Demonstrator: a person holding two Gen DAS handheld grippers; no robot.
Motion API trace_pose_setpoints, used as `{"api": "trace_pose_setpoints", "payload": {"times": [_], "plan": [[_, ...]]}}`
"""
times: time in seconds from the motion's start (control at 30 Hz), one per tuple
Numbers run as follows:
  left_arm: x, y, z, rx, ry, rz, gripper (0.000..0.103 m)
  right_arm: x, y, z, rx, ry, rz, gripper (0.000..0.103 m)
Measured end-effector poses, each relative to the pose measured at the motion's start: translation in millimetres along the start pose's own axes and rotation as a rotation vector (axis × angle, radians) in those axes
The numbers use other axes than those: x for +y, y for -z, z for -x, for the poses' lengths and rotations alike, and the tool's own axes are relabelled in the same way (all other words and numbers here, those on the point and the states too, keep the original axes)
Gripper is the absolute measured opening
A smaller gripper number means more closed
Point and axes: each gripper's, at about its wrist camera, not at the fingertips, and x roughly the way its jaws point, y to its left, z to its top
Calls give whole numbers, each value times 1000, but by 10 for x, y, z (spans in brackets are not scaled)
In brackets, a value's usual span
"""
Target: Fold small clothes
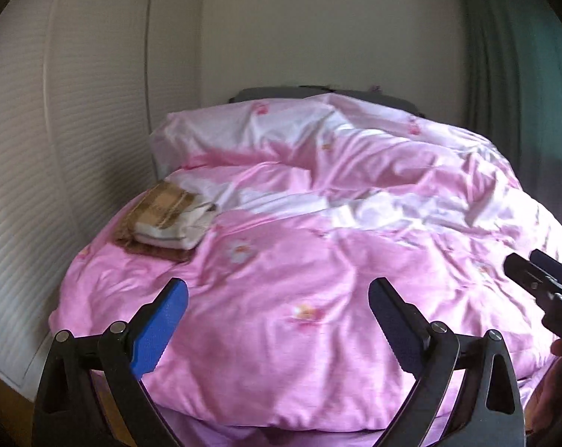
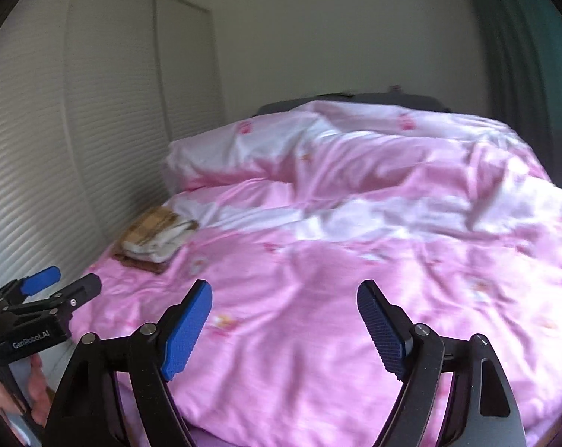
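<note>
Two hand-held grippers, left hand-held gripper (image 1: 277, 294) and right hand-held gripper (image 2: 284, 298), hang over the near end of the bed with jaws wide apart and nothing between the pads. One stack of folded clothes (image 1: 169, 219) lies at middle left of the frame on the pink duvet (image 1: 318, 260), beside the ribbed wardrobe doors (image 1: 20, 171). No unfolded garment shows on the bed, so I judge the folding finished, or a next piece lies out of view.

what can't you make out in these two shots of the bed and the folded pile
- Folded beige and white cloth pile: blurred in both wrist views; number and kind of garments unclear.
- Dark headboard: mostly hidden behind the pink flowered duvet.
- Right claw: cut off by the left view's edge.
</note>
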Motion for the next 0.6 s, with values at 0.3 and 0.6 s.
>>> {"api": "trace_pose_setpoints", "payload": {"times": [0.3, 0.6], "plan": [[-782, 137, 282, -24, 48, -90, 103, -696, 182, 765, -51, 169, -1, 86], [-1096, 228, 603, -51, 94, -76, 103, -985, 333, 1227, -66, 237, 10, 92]]}}
